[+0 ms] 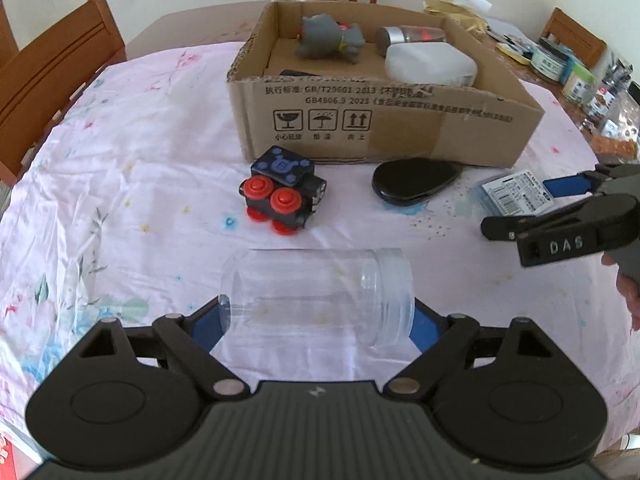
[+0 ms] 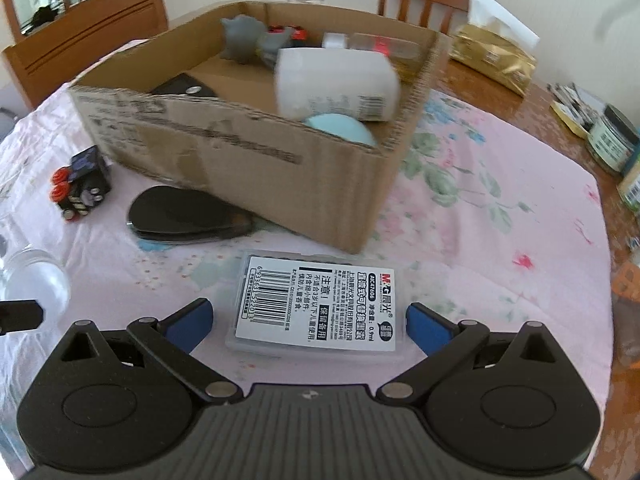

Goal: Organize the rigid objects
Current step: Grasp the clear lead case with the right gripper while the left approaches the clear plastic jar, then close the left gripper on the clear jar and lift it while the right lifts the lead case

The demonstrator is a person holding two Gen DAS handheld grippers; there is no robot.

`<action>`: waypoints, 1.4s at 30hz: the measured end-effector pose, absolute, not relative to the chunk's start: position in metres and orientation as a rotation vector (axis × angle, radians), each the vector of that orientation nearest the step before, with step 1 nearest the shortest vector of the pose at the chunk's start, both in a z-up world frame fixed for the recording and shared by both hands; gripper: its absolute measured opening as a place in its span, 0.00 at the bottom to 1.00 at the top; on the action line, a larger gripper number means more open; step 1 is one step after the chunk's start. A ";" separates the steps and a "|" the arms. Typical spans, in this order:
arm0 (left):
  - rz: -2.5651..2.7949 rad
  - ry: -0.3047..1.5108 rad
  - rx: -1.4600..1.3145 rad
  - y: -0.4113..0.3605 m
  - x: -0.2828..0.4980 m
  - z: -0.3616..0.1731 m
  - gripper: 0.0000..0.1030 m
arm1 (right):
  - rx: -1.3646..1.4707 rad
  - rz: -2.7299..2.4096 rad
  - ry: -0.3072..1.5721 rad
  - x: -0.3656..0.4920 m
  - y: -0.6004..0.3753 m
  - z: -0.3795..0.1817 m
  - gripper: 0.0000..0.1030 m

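A clear plastic jar lies on its side between the blue pads of my left gripper, whose jaws stand wide at the jar's two ends; contact is unclear. My right gripper is open, its jaws either side of a flat clear case with a barcode label, also visible in the left wrist view. A black toy with red wheels and a black oval case lie on the cloth before the cardboard box.
The box holds a grey soft toy, a white bottle, a silver-capped bottle and a pale blue round object. Jars and clutter stand at the right table edge. Wooden chairs surround the table.
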State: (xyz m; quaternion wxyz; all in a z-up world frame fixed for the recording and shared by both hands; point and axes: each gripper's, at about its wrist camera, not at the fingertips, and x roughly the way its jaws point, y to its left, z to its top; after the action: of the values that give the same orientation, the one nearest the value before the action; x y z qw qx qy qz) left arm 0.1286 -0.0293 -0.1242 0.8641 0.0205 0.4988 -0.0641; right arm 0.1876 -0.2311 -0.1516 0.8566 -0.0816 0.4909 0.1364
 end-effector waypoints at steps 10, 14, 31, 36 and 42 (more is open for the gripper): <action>-0.107 1.035 0.014 -0.029 0.131 -0.126 0.89 | -0.185 0.313 1.031 0.190 -0.222 -0.152 1.00; -0.101 1.036 0.007 -0.029 0.131 -0.126 0.89 | -0.181 0.304 1.039 0.195 -0.221 -0.152 1.00; -0.087 1.033 0.002 -0.028 0.133 -0.121 0.89 | -0.199 0.290 1.042 0.200 -0.219 -0.148 0.90; -0.085 1.026 -0.002 -0.028 0.135 -0.118 0.89 | -0.210 0.285 1.048 0.200 -0.218 -0.147 0.90; -0.089 1.032 -0.006 -0.027 0.137 -0.117 0.89 | -0.214 0.284 1.053 0.199 -0.218 -0.146 0.90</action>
State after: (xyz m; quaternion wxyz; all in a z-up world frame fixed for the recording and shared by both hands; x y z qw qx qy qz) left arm 0.1372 -0.0267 -0.1171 0.8687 -0.0030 0.4934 -0.0427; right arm 0.1989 -0.2177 -0.1463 0.8495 -0.1018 0.4999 0.1347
